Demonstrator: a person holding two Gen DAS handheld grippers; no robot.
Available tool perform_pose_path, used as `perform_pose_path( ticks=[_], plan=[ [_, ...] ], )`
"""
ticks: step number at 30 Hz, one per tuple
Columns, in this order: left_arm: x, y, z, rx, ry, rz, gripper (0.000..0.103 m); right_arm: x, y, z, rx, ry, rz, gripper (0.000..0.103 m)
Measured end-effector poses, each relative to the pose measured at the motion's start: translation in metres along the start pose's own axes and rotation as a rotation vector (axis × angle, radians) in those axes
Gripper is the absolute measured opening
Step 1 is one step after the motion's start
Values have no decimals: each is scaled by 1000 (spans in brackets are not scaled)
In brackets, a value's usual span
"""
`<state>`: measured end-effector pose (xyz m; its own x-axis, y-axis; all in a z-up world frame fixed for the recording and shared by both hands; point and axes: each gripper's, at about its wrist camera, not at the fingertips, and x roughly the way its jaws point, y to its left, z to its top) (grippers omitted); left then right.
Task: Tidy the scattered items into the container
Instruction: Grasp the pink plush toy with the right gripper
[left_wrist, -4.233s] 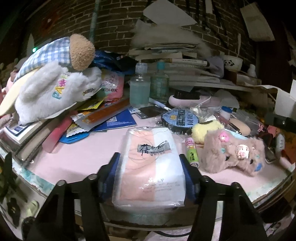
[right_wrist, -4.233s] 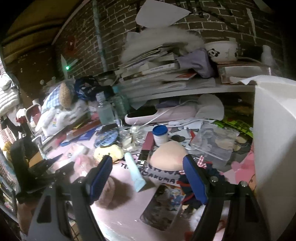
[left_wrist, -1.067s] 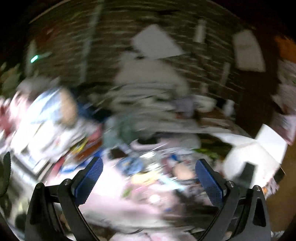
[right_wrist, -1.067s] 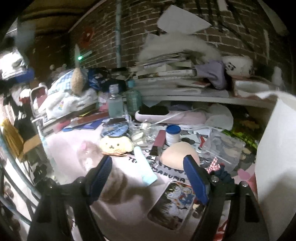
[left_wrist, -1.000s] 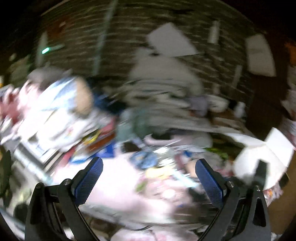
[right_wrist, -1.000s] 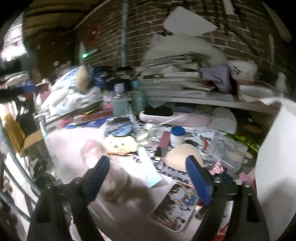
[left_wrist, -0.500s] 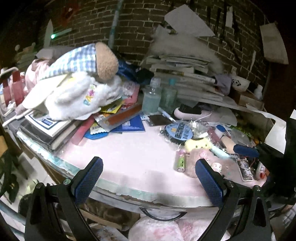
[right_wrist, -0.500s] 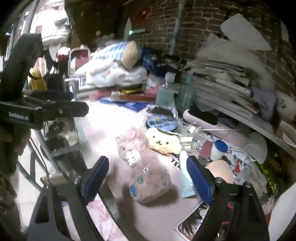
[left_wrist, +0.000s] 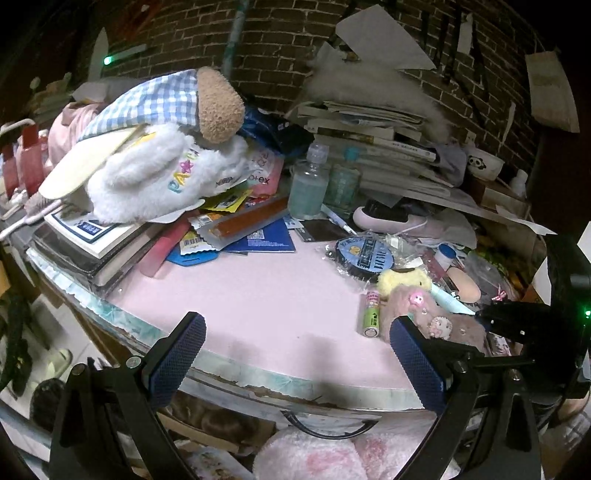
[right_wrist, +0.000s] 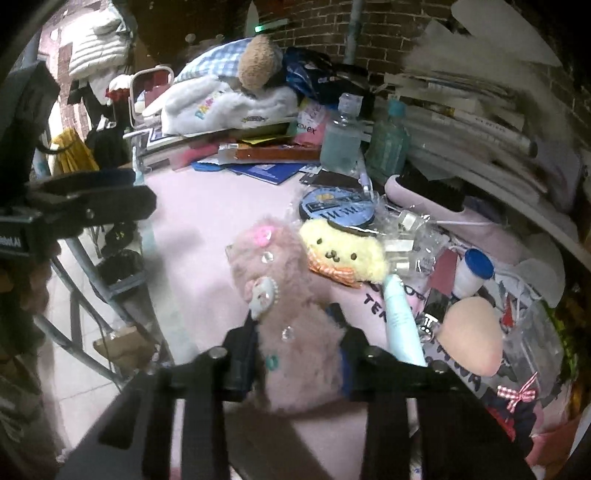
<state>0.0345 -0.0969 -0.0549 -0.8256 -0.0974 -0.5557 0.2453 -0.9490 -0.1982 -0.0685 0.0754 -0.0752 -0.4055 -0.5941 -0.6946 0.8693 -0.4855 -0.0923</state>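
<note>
Pink plush pouch (right_wrist: 291, 314) lies on the pink tabletop (left_wrist: 258, 295) beside a yellow plush (right_wrist: 343, 251); the right hand-held gripper (right_wrist: 295, 354) is closing around it. Next: lift toward the container. The left hand-held gripper (left_wrist: 295, 358) hovers open, empty.

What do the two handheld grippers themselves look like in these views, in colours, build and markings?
The left gripper has black angular fingers with visible bolts, each tipped by a dark blue, cross-hatched textured pad. The right gripper has the same black bolted frame with blue pads, mostly hidden by fur. From the right wrist view, the left unit's body shows partial white lettering, unreadable.
</note>
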Motion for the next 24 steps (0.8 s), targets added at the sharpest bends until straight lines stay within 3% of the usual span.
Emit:
perform_pose_path(
  ticks=[7,13,18,24],
  plan=[
    [2,-5,-1,8,8,-12,100,-14,-3,0,39,-33,1,25],
    [3,-15,0,20,8,-30,100,-65,-7,6,63,-117,-32,25],
    [3,-24,1,33,9,-44,100,-124,-26,11,109,-153,-103,25],
    [4,-37,5,44,11,-68,100,-187,-65,3,172,-134,-243,25]
  ],
)
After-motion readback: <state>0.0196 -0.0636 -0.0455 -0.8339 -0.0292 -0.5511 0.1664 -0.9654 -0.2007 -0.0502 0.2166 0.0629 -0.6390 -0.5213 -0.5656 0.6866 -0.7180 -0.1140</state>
